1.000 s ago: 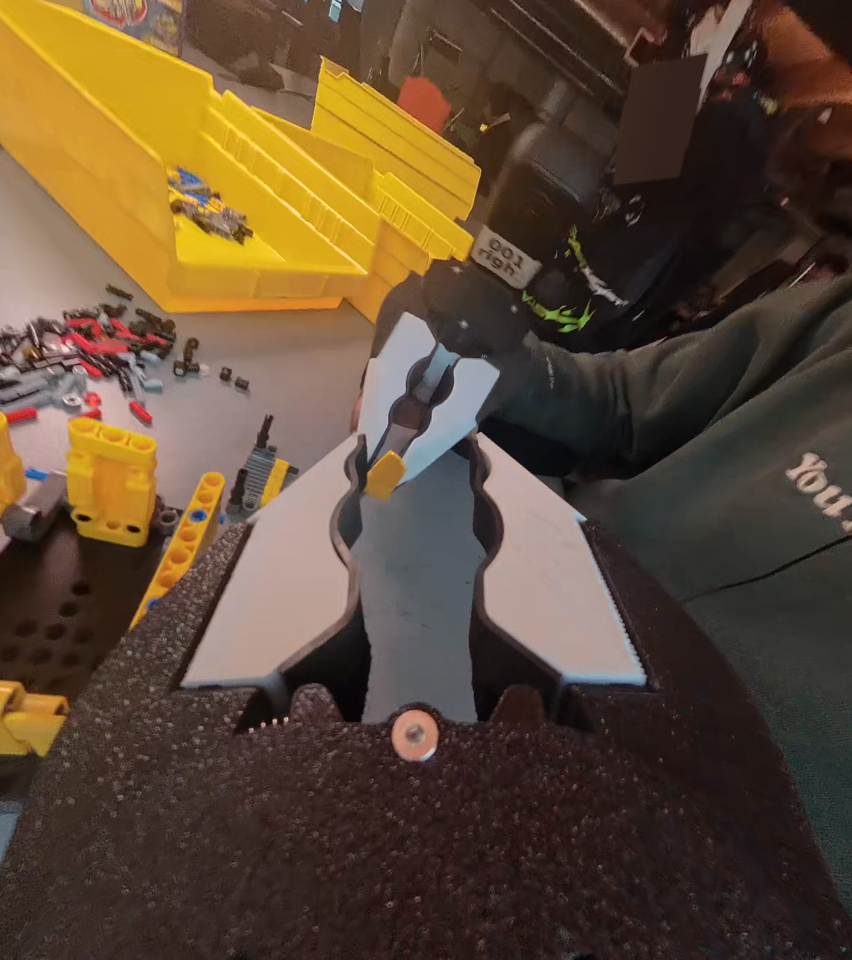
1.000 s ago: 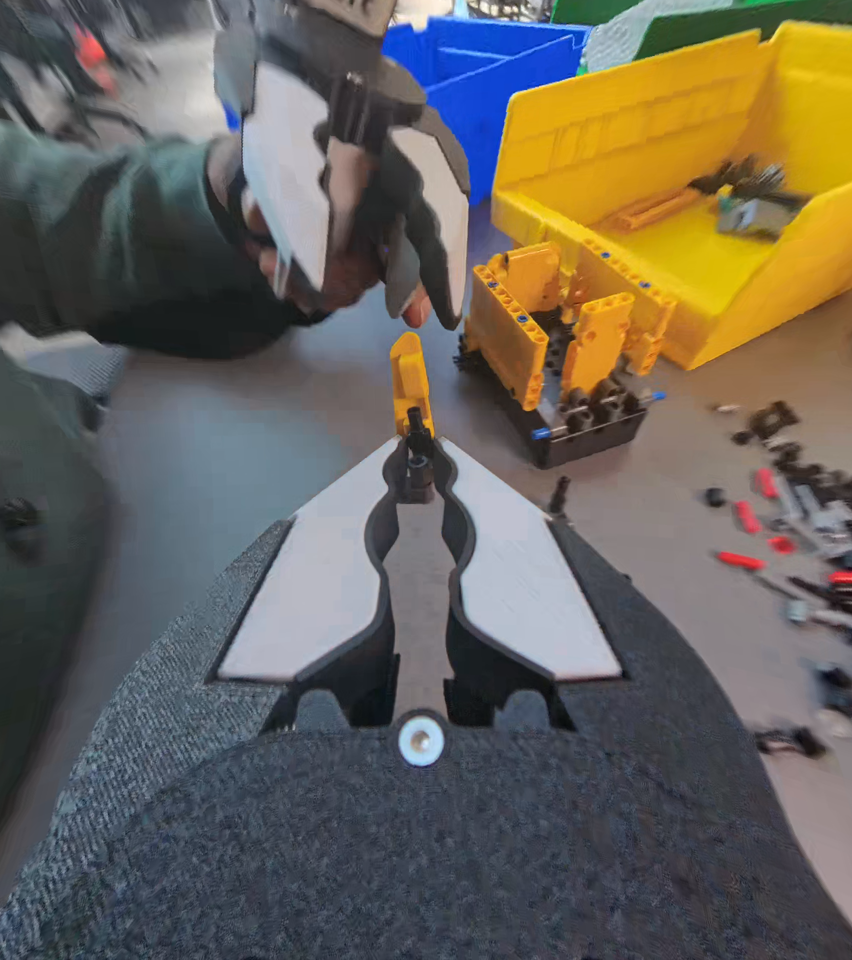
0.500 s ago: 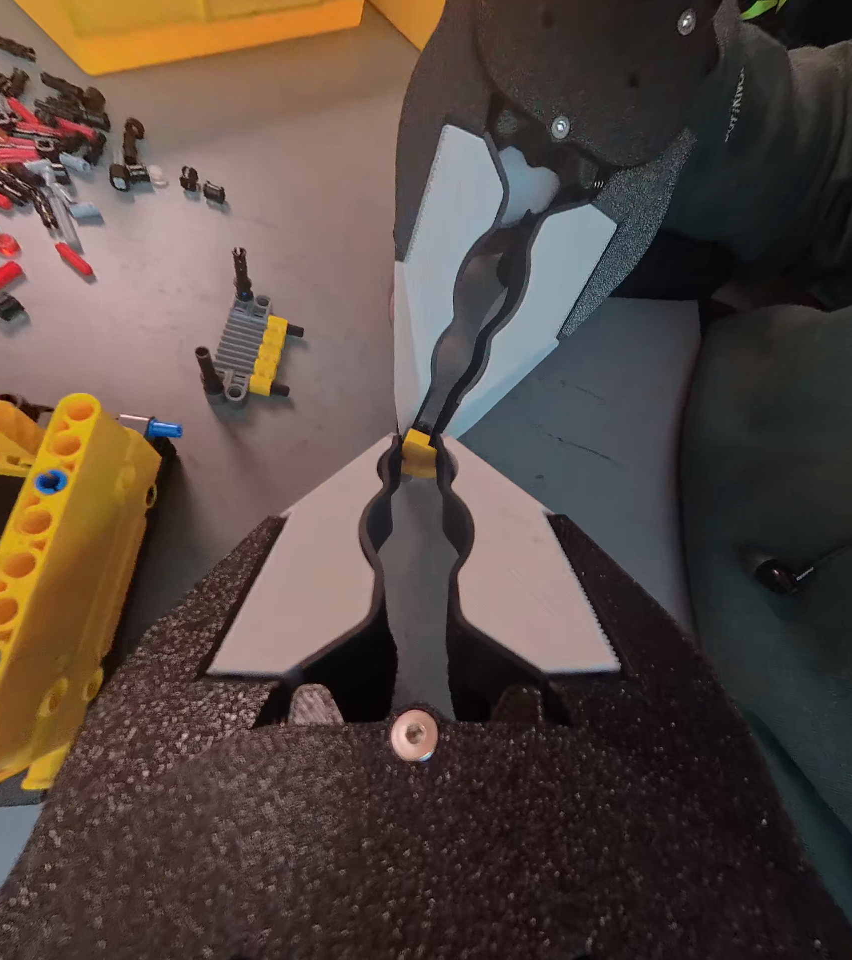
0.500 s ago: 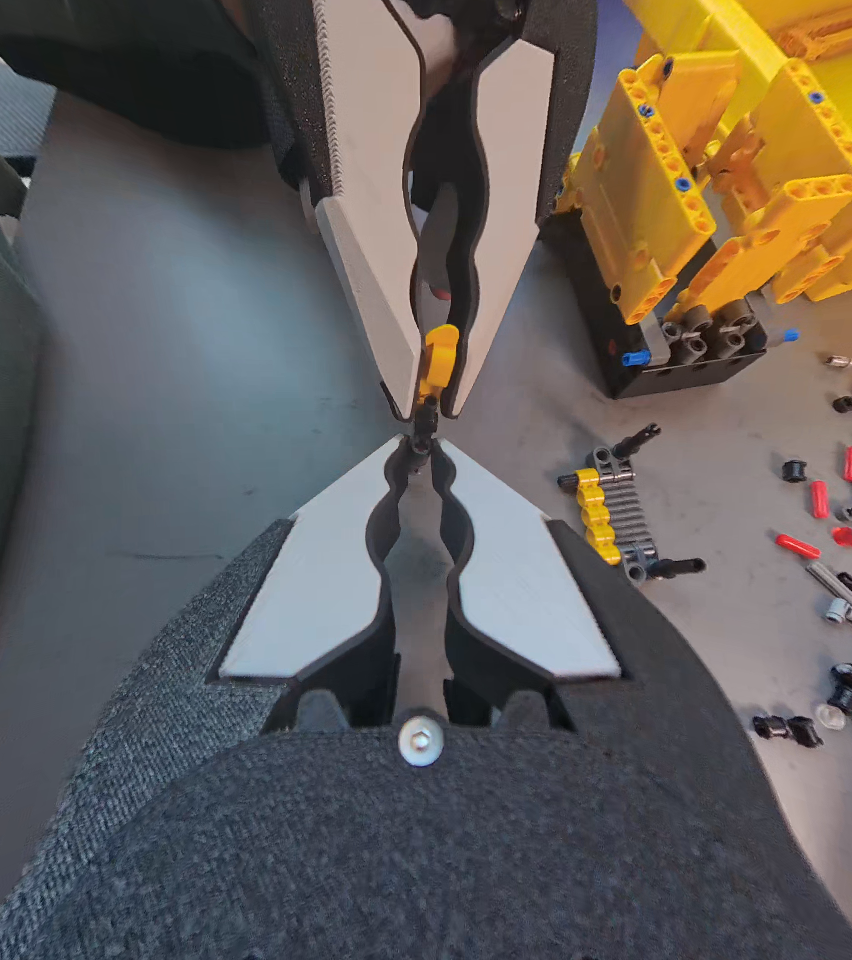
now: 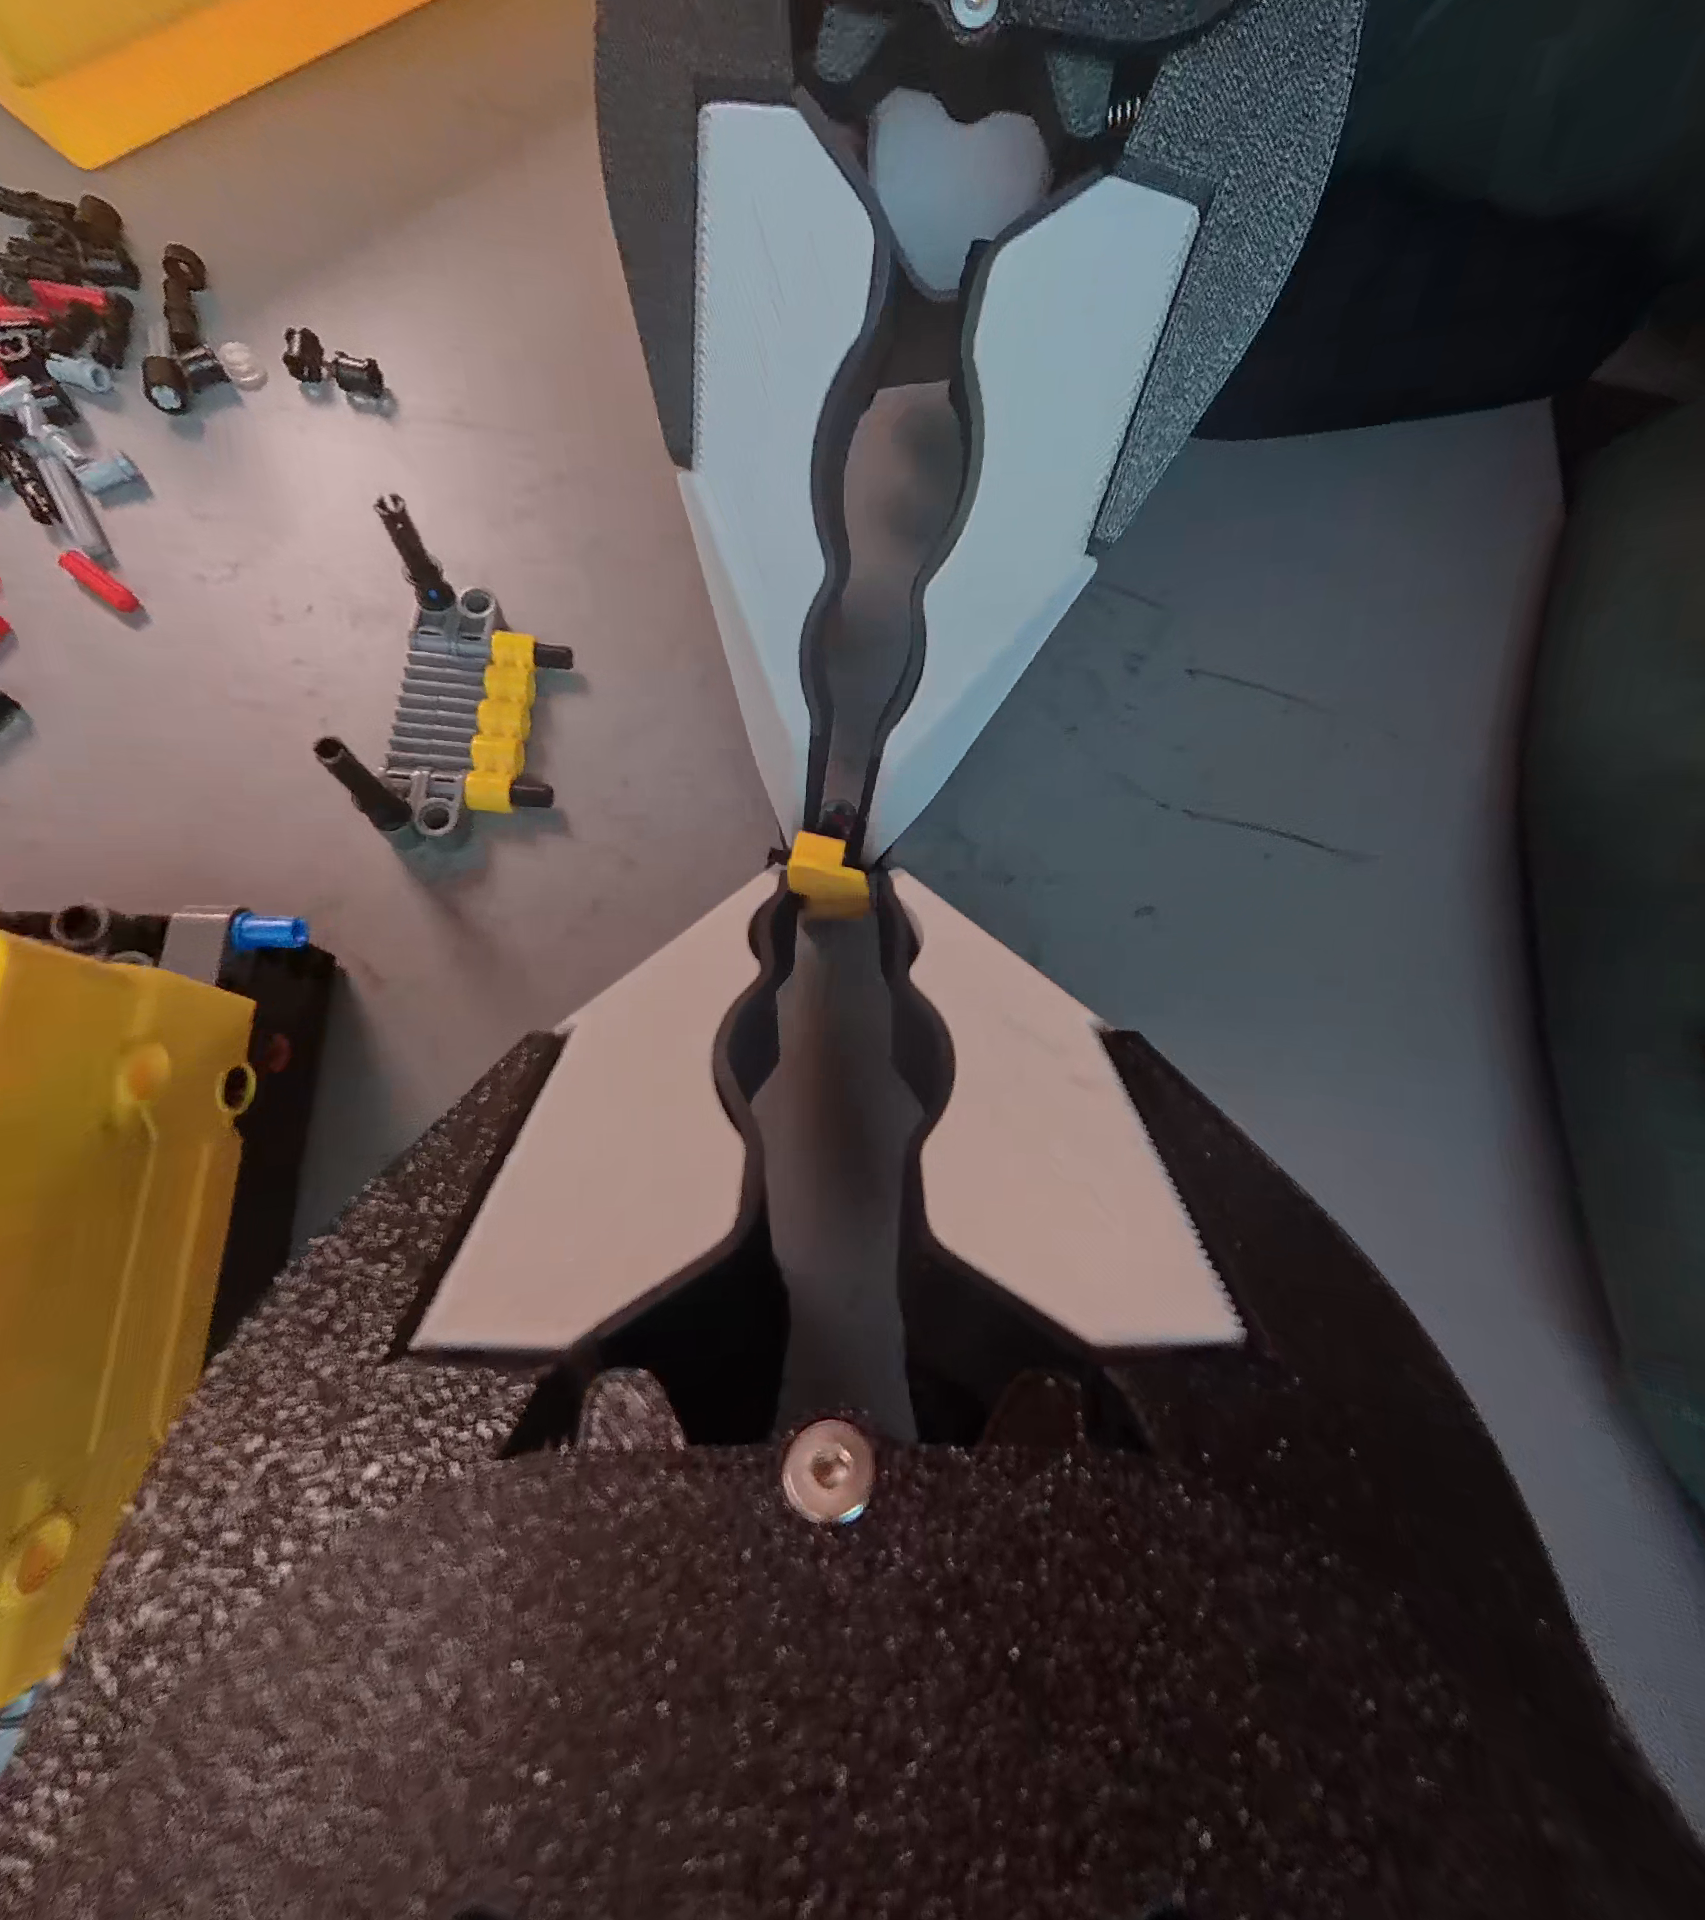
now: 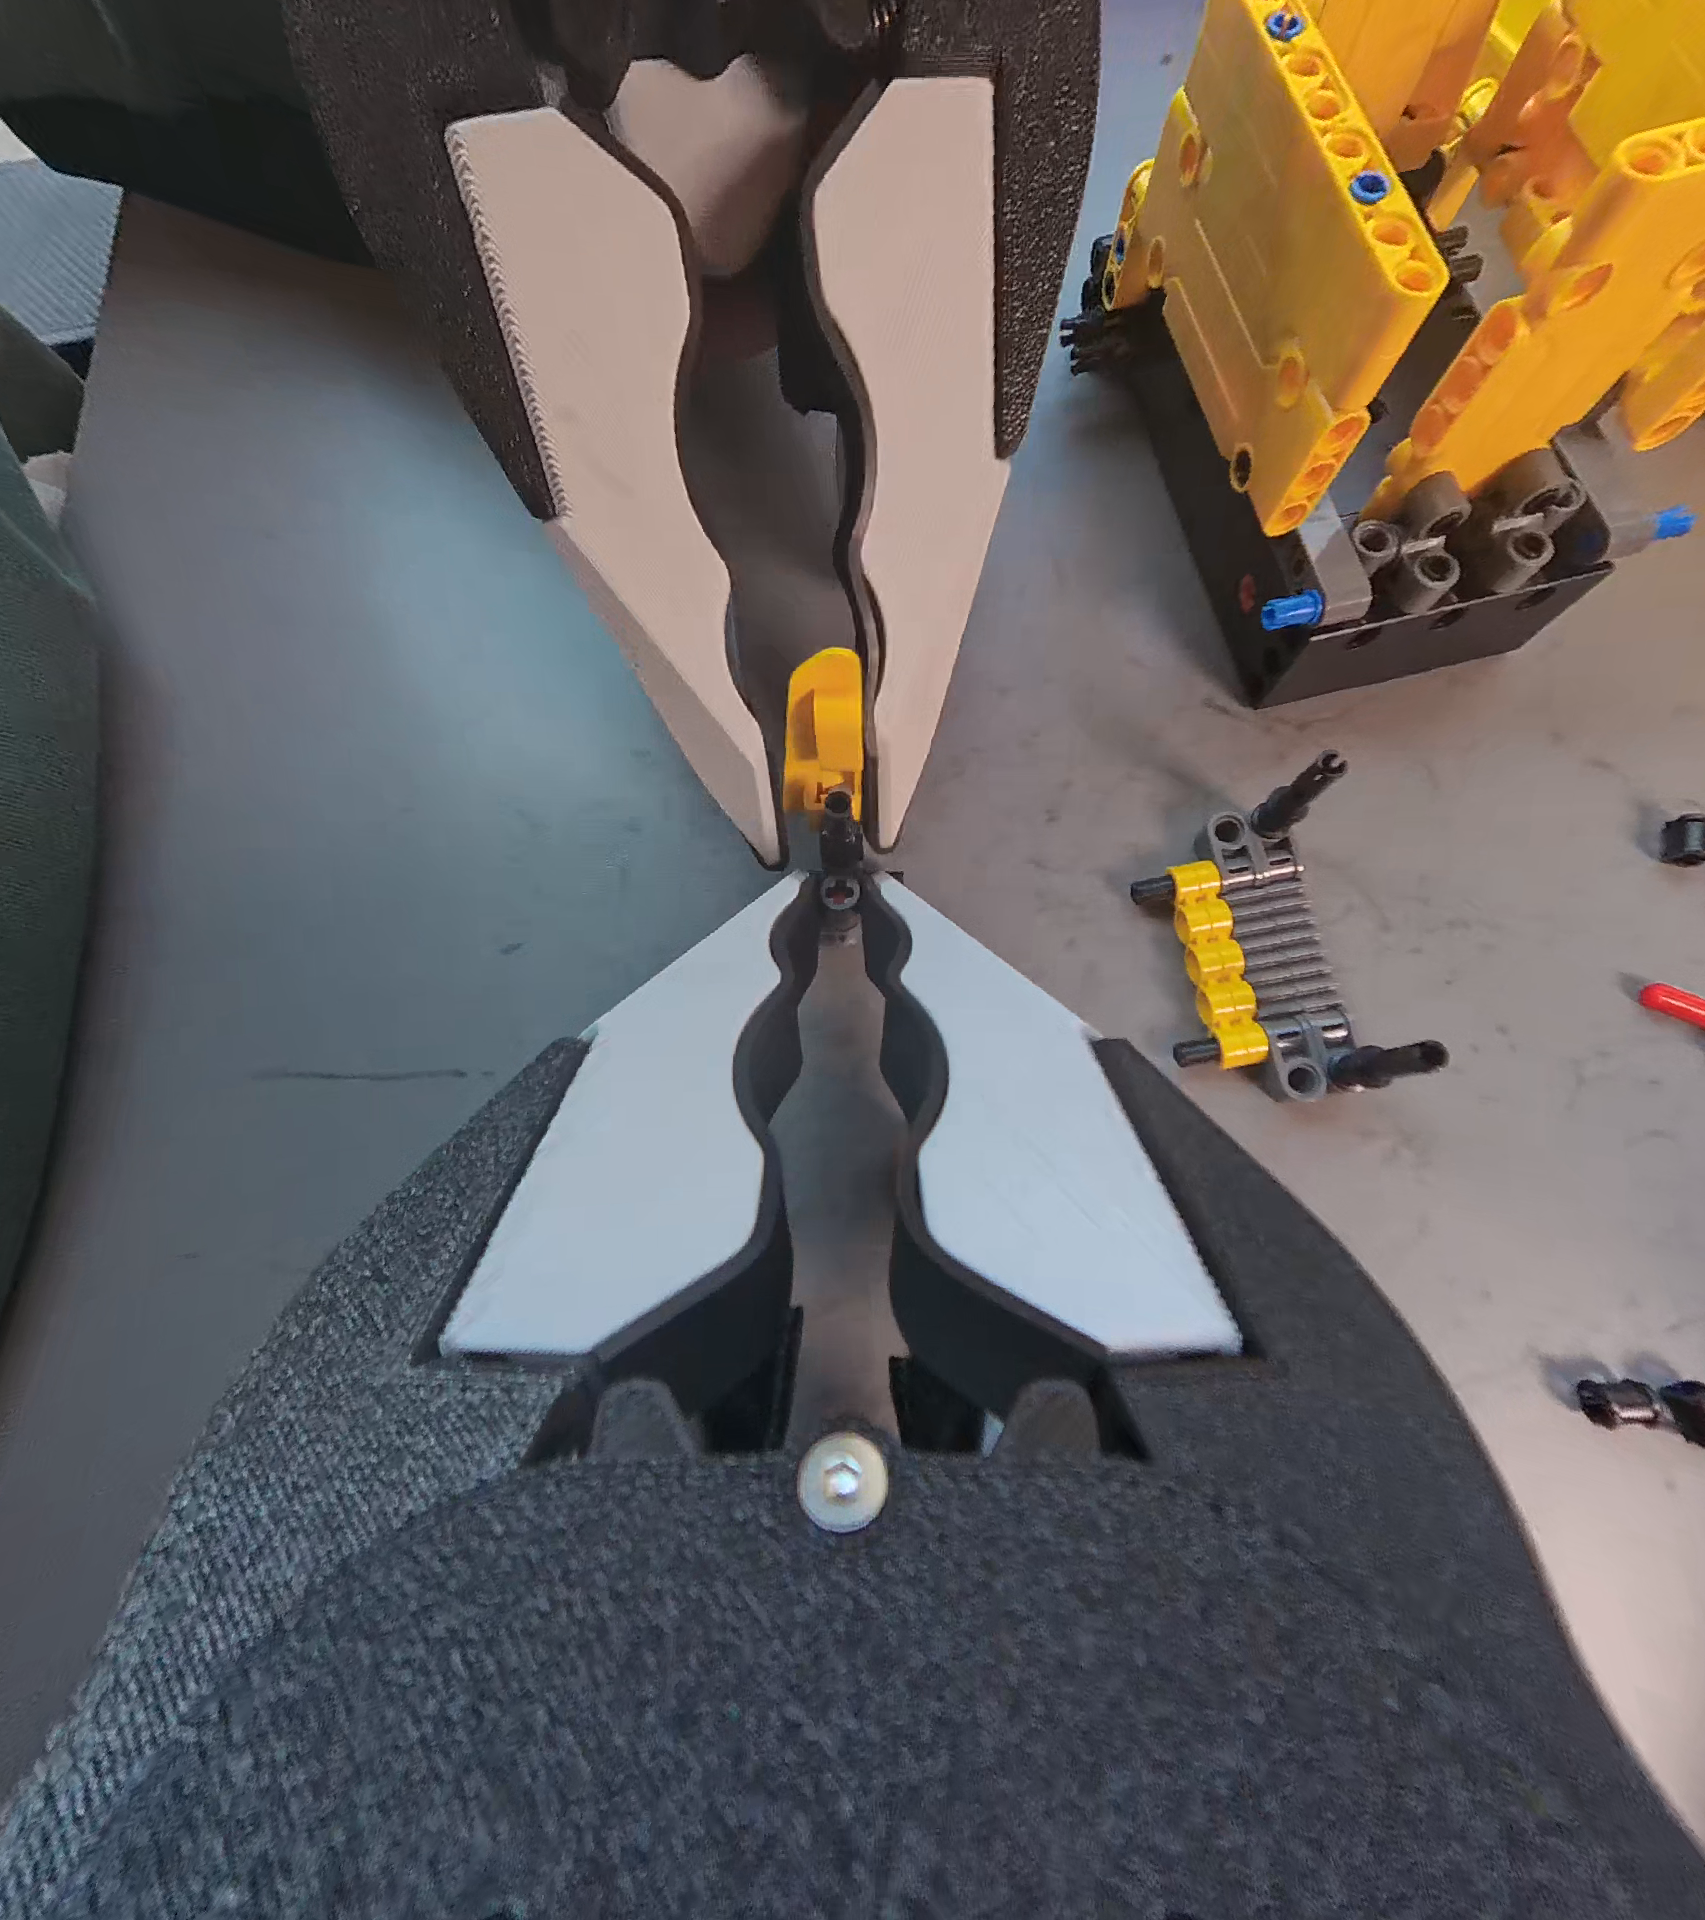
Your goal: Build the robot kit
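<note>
Tip to tip above the grey tabletop, a small yellow connector piece is clamped by the left gripper while a black pin, pinched in the right gripper, is seen touching it, not fully seated.

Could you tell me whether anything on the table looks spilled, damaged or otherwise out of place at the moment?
Nothing looks damaged. Loose red, black and grey pieces lie scattered on the grey table, and a small grey-and-yellow assembly lies flat apart from them. The left gripper and right gripper meet tip to tip, the left shut on a yellow piece, the right on a black pin.
</note>
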### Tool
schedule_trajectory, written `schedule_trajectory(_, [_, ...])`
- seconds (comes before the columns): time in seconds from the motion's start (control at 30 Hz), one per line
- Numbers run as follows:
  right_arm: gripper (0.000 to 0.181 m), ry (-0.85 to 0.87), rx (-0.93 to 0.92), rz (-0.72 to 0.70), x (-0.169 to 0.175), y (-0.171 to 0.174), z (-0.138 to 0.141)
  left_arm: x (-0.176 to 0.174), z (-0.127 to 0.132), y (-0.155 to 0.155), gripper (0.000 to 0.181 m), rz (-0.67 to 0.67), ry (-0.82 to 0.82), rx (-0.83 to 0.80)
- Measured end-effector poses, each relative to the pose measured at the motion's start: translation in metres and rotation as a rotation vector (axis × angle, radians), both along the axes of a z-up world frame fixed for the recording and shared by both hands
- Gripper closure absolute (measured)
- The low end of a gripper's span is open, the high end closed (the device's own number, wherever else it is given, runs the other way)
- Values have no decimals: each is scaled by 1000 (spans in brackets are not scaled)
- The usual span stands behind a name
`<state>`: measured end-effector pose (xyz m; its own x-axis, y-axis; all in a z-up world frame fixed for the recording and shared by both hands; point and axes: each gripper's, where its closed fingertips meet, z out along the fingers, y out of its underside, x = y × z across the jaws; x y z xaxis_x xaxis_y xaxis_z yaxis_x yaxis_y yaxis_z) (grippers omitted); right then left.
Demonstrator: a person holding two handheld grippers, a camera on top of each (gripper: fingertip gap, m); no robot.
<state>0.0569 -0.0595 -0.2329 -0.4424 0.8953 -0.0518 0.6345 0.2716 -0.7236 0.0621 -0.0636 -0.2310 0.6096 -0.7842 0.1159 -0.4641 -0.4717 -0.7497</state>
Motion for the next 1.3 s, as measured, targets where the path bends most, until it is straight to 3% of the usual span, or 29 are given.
schedule_trajectory(0.43, [174, -34, 190, 88, 7, 4, 2, 3, 0, 2, 168, -13, 47, -38])
schedule_trajectory(0.77, [176, -127, 151, 115, 8, 4, 0, 4, -1, 8, 169, 11, 23, -35])
schedule_trajectory(1.3, [175, -132, 118, 86, 8, 3, -2, 3, -3, 10, 171, 31, 144, -49])
